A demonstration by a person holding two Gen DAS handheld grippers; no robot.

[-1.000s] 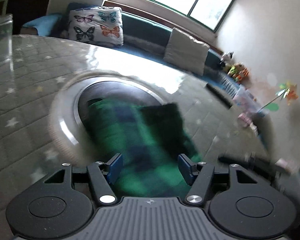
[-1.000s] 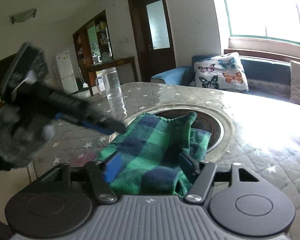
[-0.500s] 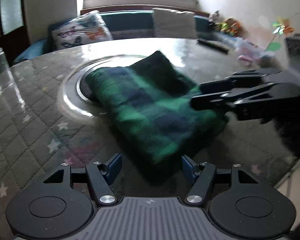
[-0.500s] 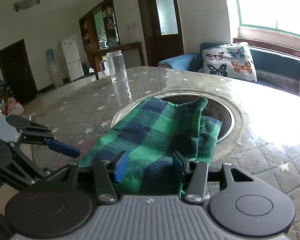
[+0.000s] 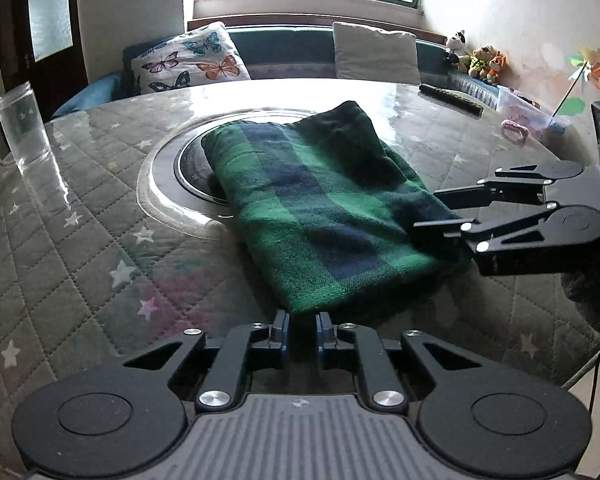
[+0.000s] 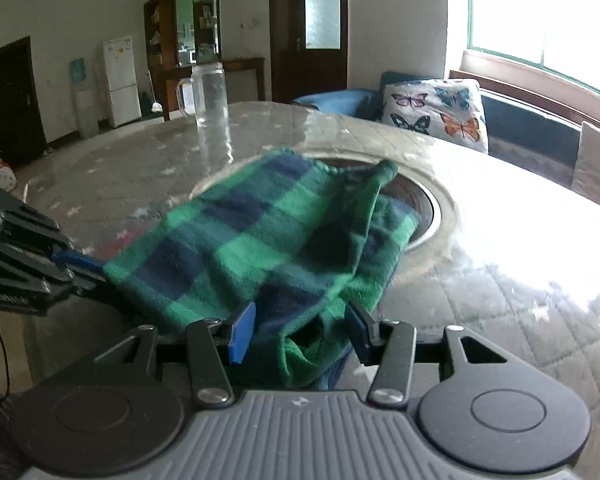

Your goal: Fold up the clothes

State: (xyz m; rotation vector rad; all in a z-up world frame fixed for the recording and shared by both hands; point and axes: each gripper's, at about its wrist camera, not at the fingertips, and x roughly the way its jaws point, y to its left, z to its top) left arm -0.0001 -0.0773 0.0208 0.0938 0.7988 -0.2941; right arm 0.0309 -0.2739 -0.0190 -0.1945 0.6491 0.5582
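A green and navy plaid cloth (image 5: 320, 208) lies folded on the round quilted table (image 5: 80, 240), partly over the sunken metal ring (image 5: 160, 184). My left gripper (image 5: 302, 326) is at the cloth's near corner; its jaws are closing and pinch that corner. In the right wrist view the left gripper (image 6: 90, 272) holds the cloth (image 6: 260, 240) at its left corner. My right gripper (image 6: 300, 328) has a bunched fold of the cloth filling the gap between its blue pads. From the left wrist view the right gripper (image 5: 426, 210) grips the cloth's right edge.
A glass jug (image 5: 20, 128) stands at the table's far left, and a dark remote (image 5: 452, 98) lies at the far right. Behind the table runs a bench with a butterfly pillow (image 5: 192, 60). The table's edge is close under both grippers.
The left gripper swung round to the cloth's near corner, and its jaws went from wide to nearly shut on it. The right gripper sank lower and narrowed on the cloth's fold.
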